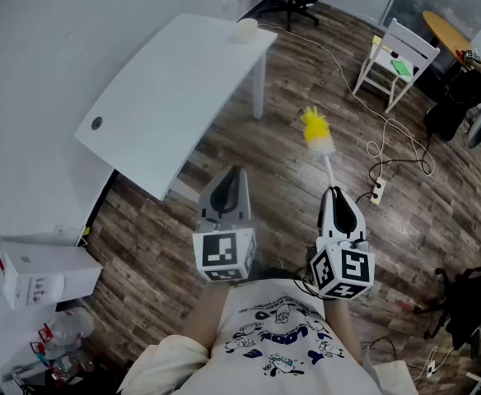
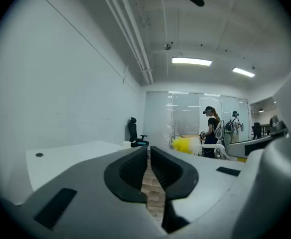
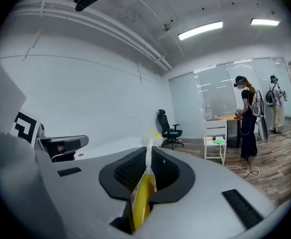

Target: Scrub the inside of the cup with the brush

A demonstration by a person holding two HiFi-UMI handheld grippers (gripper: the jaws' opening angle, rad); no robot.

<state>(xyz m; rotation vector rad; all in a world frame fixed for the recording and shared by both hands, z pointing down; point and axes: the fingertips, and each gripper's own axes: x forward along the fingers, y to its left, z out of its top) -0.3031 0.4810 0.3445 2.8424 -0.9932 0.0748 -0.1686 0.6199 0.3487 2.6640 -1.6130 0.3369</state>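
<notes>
Nearest the lens: the person's printed shirt [image 1: 280, 336], with both grippers held out over the wood floor [image 1: 405, 220].

Right gripper [image 1: 333, 194]: jaws clamped on the yellow handle of the brush [image 1: 318, 137]. The brush's long axis runs forward from the jaws and leans slightly left. Its yellow bristle head hangs over the floor, clear of everything.

Left gripper [image 1: 231, 174]: jaws drawn almost together, only a sliver of floor between them, nothing held.

The cup [image 1: 247, 30] stands at the far corner of the white table [image 1: 166, 89], ahead and left of both grippers and well apart from the bristles. It appears upright, though it is too small to confirm.

Assessment: scrubbing has not begun. The left gripper is the nearer to the cup and is free to steady it. The brush must travel forward and left, then tip bristles-down into the mouth.
</notes>
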